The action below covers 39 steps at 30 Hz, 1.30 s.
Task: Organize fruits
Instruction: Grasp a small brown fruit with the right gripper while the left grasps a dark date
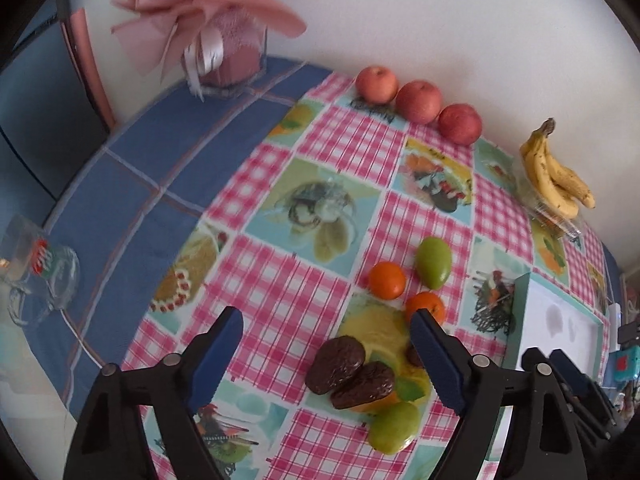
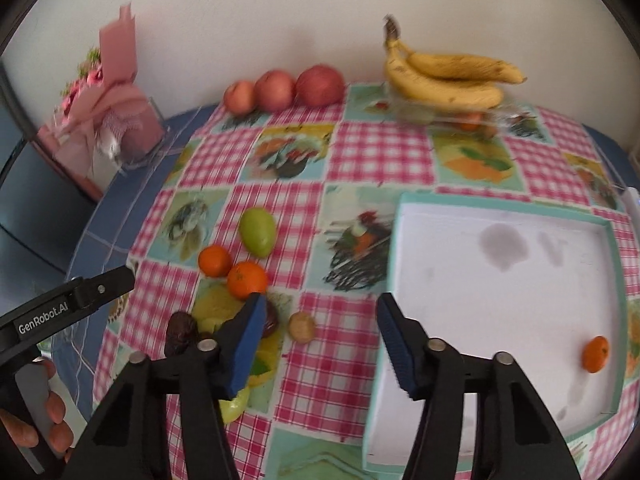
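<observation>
Left wrist view: left gripper [image 1: 326, 354] wide open, empty, over the dark fruits [image 1: 350, 372].
They lie between its fingers toward the right; right gripper [image 2: 320, 340], also wide, hovers by the tray [image 2: 500, 456] holding 1 orange [image 2: 596, 354].

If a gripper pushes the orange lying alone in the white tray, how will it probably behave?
The orange looks round and smooth, so it would probably roll rather than slide. The tray floor looks flat and bare, so little would slow it until the raised rim. It seems small, likely light and firm enough to pinch gently.
</observation>
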### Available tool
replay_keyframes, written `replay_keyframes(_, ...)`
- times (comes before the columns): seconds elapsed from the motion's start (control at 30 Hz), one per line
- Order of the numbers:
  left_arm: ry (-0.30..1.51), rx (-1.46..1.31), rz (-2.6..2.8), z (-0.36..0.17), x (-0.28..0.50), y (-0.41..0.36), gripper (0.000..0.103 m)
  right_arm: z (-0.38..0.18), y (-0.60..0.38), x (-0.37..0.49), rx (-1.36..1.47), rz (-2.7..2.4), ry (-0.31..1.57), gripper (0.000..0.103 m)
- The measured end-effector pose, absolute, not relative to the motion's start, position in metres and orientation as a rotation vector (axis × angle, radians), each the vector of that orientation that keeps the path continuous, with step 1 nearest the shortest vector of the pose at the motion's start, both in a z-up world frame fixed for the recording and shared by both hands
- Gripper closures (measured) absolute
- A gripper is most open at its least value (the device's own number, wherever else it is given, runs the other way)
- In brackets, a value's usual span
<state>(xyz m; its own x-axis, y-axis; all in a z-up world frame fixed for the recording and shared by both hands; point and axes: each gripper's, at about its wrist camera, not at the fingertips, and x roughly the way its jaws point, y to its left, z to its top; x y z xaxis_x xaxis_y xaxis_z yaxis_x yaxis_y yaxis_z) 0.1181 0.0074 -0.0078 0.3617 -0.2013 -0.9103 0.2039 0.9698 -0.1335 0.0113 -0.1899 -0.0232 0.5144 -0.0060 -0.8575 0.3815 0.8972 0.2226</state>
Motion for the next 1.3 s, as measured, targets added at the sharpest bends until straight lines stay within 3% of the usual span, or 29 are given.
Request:
replay_keyframes(0.4, 1.367, -0.048, -0.277, -0.070, 0.121, 0.003, 0.020, -0.073, -0.173, 0.032, 0.405, -0.211, 1.145, 0.060)
replay_keyframes(0.5, 1.396, -0.079, -0.270, -0.077, 0.123, 0.007, 0.032, -0.079, -0.173, 0.033, 0.412, -0.214, 1.158, 0.063)
replay_keyframes(0.67, 1.412, -0.108, -0.273, -0.080, 0.124, 0.010, 0.039, -0.083, -0.172, 0.038, 0.406, -0.206, 1.161, 0.067)
replay_keyframes(0.93, 1.424, -0.132, -0.282, -0.082, 0.128, 0.007, 0.052, -0.083, -0.169, 0.042, 0.398, -0.202, 1.151, 0.083)
replay_keyframes(1.0, 1.423, -0.135, -0.286, -0.082, 0.128, 0.006, 0.059, -0.081, -0.170, 0.041, 0.398, -0.204, 1.143, 0.084)
replay_keyframes(1.3, 1.373, -0.175, -0.271, -0.070, 0.129, 0.016, 0.061, -0.070, -0.183, 0.034, 0.423, -0.230, 1.115, 0.084)
